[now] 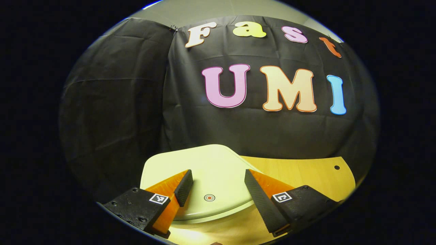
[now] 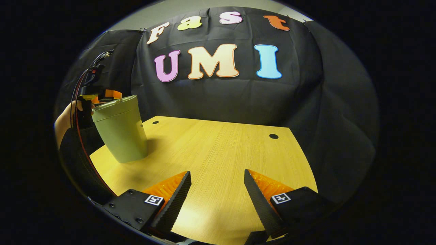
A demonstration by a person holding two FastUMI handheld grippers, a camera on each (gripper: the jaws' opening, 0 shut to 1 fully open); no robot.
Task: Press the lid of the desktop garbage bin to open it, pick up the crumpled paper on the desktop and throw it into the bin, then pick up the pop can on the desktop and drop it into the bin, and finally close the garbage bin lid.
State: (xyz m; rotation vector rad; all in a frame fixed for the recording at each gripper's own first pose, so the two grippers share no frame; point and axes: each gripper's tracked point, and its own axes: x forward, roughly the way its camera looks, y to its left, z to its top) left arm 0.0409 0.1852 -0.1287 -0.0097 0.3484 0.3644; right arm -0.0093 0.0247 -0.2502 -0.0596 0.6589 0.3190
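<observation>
A: In the left gripper view, our left gripper (image 1: 218, 183) sits at the bottom centre of the frame with its fingers (image 1: 184, 186) spread wide, pinching nothing.

B: And between them we see the pale lid (image 1: 207, 170) of the garbage bin, lying flat and closed, with a small round ring mark (image 1: 209, 197) near its front edge. We cannot tell if either finger touches the lid.

A: Agreed. To the right of the lid we see the wooden counter (image 1: 306, 177), which has a small dark hole (image 1: 337, 167) at the right of the frame.

B: In the right gripper view, our right gripper (image 2: 217, 185) is at the bottom centre, fingers (image 2: 177, 199) also spread apart and holding nothing, above bare counter (image 2: 218, 149).

A: The garbage bin (image 2: 121, 134) stands upright at the left of that frame, near the counter's left edge, lid down. It is well apart from our right gripper.

B: At the bin's top, at the upper left of the frame, we see the left gripper (image 2: 102, 97) with cables (image 2: 81, 78) rising from it, and the hand (image 2: 66, 119) holding it just left of the bin.

A: Two dark holes (image 2: 273, 136) show along the counter's far edge.
</observation>
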